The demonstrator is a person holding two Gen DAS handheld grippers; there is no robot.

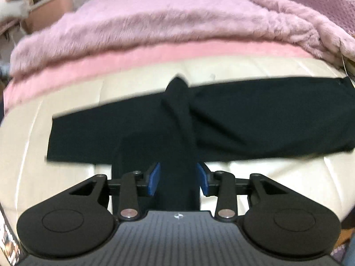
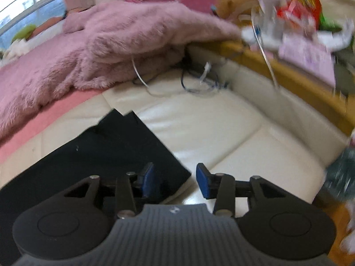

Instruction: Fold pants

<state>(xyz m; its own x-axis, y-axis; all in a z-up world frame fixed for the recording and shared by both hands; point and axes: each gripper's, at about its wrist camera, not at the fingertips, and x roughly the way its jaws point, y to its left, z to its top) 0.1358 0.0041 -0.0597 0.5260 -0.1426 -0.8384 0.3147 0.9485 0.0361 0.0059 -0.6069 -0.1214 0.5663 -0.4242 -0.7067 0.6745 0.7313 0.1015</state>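
Your black fabric pants (image 1: 244, 115) lie in a long band across the cream leather cushion (image 1: 73, 102), with 1 bunched fold rising toward your left gripper (image 1: 178, 178). Its 2 blue-padded fingers (image 1: 154, 178) stand parted around that fold; whether the pads touch it you cannot tell. Your right gripper (image 2: 175, 178) holds nothing, its fingers (image 2: 203, 180) parted above the pants' near corner (image 2: 124, 146). A fluffy mauve blanket (image 1: 155, 22) lies beyond. No container is clearly visible.
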